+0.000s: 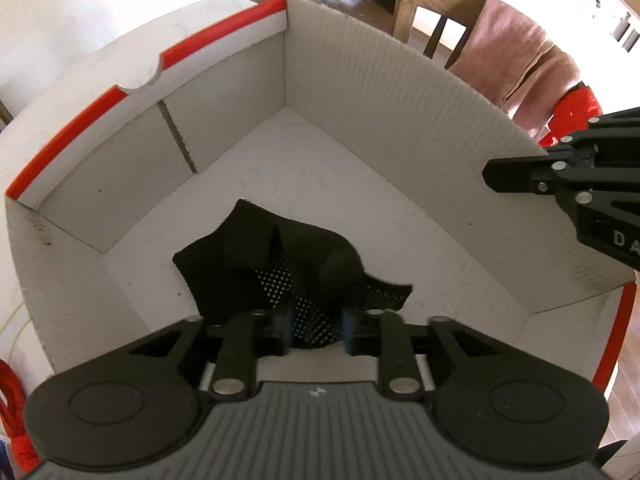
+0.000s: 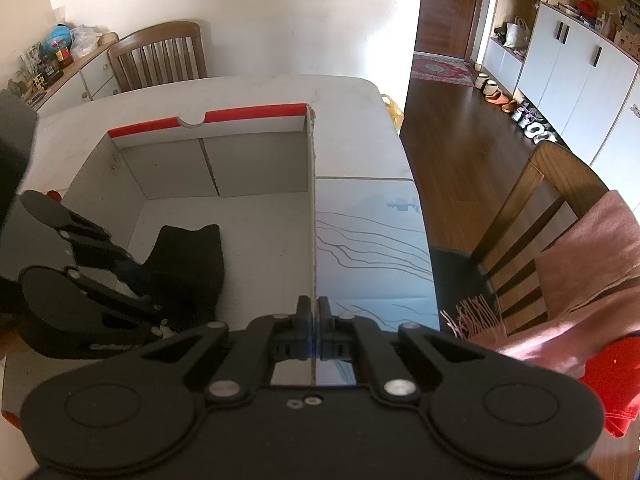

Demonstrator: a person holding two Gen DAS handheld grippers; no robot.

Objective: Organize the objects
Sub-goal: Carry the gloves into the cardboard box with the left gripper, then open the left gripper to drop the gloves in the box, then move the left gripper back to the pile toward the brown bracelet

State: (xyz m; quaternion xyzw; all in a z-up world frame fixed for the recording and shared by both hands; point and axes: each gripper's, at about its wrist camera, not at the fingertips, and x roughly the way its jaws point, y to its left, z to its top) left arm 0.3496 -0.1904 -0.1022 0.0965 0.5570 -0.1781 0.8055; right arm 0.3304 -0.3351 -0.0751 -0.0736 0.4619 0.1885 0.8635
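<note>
A white cardboard box (image 1: 360,92) with a red rim stands open on the table. A black dotted glove (image 1: 280,264) lies crumpled on the box floor. My left gripper (image 1: 316,330) hangs over the box, jaws open, with the glove's near end between and just beyond the fingertips, not clamped. My right gripper (image 2: 313,320) is shut on the box's right wall (image 2: 311,208), pinching its top edge. In the right wrist view the glove (image 2: 188,264) lies at the box's near left, with the left gripper (image 2: 132,276) over it. The right gripper also shows at the right edge of the left wrist view (image 1: 520,172).
The box sits on a white table (image 2: 240,88). A box flap with blue line drawing (image 2: 372,240) lies flat to the right. A wooden chair with a pink scarf (image 2: 580,272) stands at the right, another chair (image 2: 160,56) behind the table. Red cloth (image 2: 616,380) is nearby.
</note>
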